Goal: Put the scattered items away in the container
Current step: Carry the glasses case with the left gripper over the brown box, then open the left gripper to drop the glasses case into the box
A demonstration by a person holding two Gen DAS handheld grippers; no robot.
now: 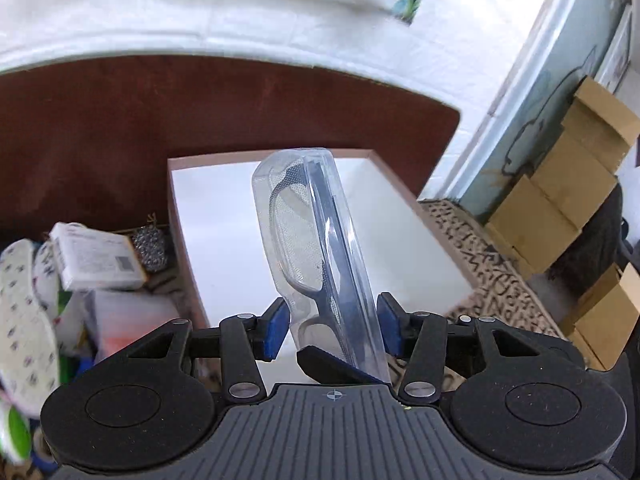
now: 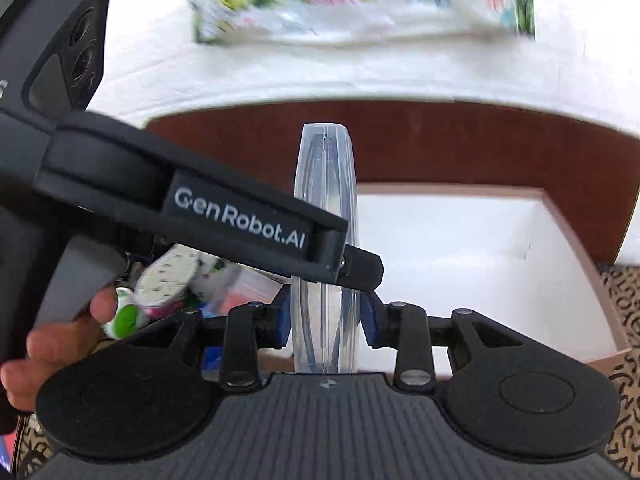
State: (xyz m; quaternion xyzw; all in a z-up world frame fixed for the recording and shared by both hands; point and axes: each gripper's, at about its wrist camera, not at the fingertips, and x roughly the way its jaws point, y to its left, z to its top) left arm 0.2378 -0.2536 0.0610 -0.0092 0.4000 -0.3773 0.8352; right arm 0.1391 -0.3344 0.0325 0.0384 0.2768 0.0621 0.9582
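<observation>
Surface: patterned table [image 1: 496,264].
Container: white-lined box [image 1: 216,216], nothing visible inside, beyond both grippers.
Left gripper [image 1: 332,328]: clamps clear glasses case [image 1: 316,240].
Right gripper [image 2: 326,322]: also grips it.
Remaining: clutter pile [image 1: 80,272] at left.

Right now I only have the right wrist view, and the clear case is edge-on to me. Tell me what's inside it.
Observer: Dark-framed glasses, seen through the broad side of the clear case.
Operator: Confirm the left gripper's hold. Its finger blocks my view.
Observer: Both blue pads of the left gripper press the case's sides, near its lower end.
Operator: List what's left of the box.
Observer: A white labelled packet lies there, with a steel scrubber between it and the wall of the box.
</observation>
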